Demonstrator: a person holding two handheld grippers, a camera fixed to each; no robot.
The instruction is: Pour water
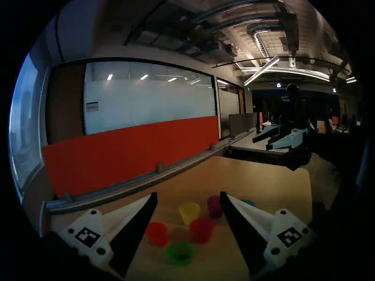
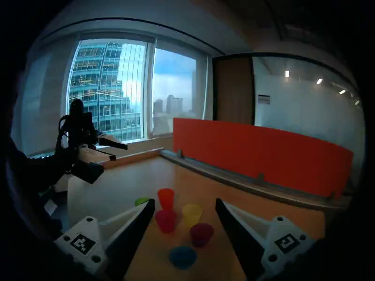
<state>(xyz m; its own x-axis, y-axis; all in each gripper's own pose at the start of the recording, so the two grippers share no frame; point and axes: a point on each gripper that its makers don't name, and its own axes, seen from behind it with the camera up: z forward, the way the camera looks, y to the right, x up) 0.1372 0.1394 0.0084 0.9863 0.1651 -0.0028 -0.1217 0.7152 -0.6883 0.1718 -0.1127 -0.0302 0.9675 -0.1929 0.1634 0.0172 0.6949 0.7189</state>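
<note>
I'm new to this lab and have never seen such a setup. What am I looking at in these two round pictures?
A person holds a two-finger gripper in each hand, and a camera rides on each. The left gripper view looks along the left gripper, the right gripper view along the right gripper. Both stand open, holding nothing. On the wooden table sits a cluster of small coloured cups, just ahead of both grippers. Each view also catches the other gripper farther off.
</note>
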